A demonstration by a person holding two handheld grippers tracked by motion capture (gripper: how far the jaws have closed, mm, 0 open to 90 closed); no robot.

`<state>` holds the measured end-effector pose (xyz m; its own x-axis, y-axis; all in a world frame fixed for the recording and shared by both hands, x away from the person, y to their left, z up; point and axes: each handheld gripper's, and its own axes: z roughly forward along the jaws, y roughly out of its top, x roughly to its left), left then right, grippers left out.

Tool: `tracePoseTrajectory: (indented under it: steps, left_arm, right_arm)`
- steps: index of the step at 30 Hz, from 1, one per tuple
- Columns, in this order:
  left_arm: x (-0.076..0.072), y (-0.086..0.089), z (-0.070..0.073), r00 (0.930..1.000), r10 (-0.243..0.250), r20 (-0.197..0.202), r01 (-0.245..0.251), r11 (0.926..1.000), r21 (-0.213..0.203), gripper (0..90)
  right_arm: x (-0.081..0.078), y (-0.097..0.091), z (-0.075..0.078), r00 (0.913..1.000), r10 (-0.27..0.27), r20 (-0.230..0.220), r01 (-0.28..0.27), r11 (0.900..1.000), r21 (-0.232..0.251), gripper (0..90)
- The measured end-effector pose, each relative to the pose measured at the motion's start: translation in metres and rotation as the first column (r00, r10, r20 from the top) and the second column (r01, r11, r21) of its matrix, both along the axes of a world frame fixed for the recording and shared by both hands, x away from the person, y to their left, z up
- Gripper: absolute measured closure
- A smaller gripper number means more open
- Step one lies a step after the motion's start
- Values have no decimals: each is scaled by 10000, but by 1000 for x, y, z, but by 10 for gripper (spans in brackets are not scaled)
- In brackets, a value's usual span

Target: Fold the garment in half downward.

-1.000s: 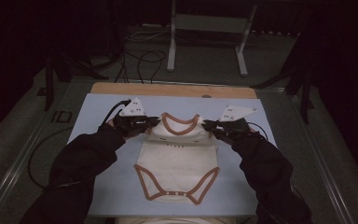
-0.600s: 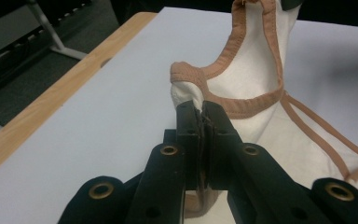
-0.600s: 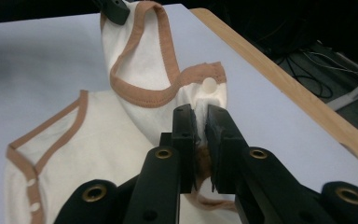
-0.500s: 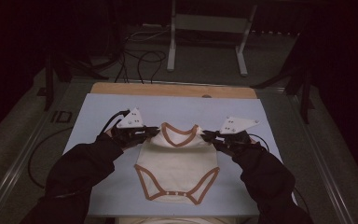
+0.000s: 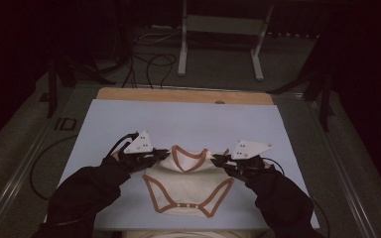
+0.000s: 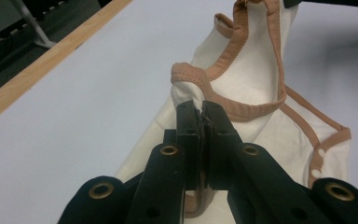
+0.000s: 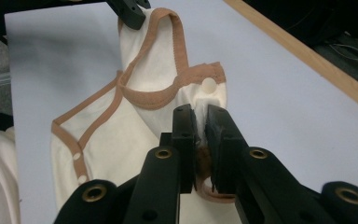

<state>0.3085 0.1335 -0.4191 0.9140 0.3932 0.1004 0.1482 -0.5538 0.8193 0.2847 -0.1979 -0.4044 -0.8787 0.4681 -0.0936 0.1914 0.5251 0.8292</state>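
high view, left to right: the left gripper (image 5: 161, 153) pinches the left shoulder of a cream bodysuit (image 5: 188, 186) with tan trim; the right gripper (image 5: 217, 159) pinches the right shoulder. the bodysuit lies on the pale blue tabletop (image 5: 193, 121), near its front edge, neck opening toward the far side, snap crotch toward the person. the shoulder line is stretched between the two grippers, and the body of the garment lies flat below them. dark sleeves enter from the bottom edge on either side of the bodysuit.

left gripper view: the fingers (image 6: 189, 122) are pressed together on a fold of cream cloth just below the tan shoulder band; the cloth is clamped between the pads at their tips, and the rest of the bodysuit (image 6: 256, 70) runs away from them toward the other gripper at the top edge.

right gripper view: the fingers (image 7: 185, 126) are closed on the opposite shoulder, with a bunch of cream cloth and some tan trim squeezed between the pads. a white snap sits on the shoulder tab just beyond the fingertips. the bodysuit (image 7: 144, 60) stretches away to the left gripper (image 7: 131, 13) at the top edge.
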Motion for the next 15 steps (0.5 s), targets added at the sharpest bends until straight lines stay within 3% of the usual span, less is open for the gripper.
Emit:
tracePoseTrajectory:
  steps: [15]
  left_arm:
    - [-26, 4, -31, 9981, -242, -565, 249, 9996, 118, 872]
  right_arm:
    - [-21, 1, -34, 9955, 199, -926, -187, 9997, 145, 828]
